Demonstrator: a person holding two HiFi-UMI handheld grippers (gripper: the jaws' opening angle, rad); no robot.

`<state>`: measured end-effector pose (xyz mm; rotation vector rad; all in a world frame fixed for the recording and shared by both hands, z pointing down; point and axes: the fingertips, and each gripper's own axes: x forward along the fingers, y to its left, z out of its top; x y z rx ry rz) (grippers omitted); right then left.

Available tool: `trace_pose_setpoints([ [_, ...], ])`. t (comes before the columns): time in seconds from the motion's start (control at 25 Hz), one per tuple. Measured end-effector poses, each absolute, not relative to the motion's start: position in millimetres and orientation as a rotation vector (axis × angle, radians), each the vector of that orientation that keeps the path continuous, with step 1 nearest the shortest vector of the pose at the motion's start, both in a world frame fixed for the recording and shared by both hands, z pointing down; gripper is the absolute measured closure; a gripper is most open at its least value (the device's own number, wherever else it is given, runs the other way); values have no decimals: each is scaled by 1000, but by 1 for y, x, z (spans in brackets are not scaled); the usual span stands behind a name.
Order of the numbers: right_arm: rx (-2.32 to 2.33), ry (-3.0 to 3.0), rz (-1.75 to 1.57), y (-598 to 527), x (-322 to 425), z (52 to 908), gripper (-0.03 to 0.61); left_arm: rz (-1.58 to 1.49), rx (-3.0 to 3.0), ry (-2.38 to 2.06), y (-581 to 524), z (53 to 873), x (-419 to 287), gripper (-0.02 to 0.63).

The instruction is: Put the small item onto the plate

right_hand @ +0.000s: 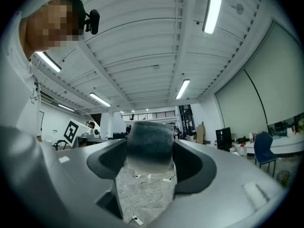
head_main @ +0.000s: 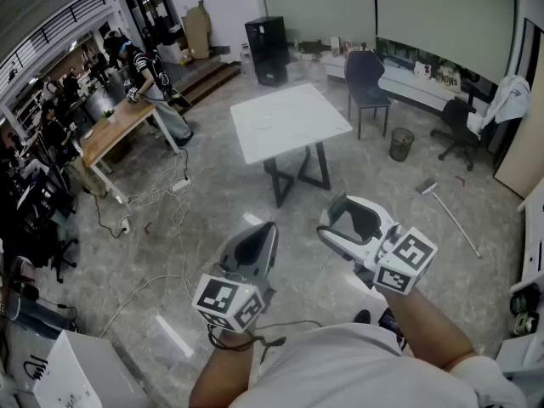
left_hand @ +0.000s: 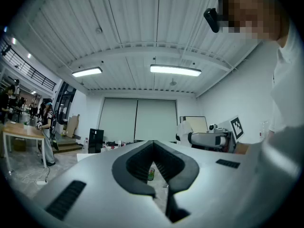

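Note:
I stand on the floor a few steps short of a white table. A faint round shape on it may be the plate. My right gripper is held out low in the head view. In the right gripper view its jaws stand wide apart, and a dark, blurred, rounded item fills the gap and touches both. My left gripper is beside it with its tips closed together and nothing between them.
A blue chair and a bin stand right of the table, with a black cabinet behind it. Cables trail over the floor at left near a wooden desk with people. A broom lies at right.

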<state>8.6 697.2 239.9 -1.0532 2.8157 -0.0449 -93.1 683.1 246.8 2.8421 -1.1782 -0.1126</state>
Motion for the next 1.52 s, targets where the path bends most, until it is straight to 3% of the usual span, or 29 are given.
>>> trace_pose_setpoints([
  [0.8, -1067, 2825, -119, 638, 39, 269, 282, -103, 2792, -1223, 630, 265, -73, 607],
  [1.52, -849, 2916, -181, 372, 164, 272, 282, -121, 2676, -1420, 376, 267, 51, 607],
])
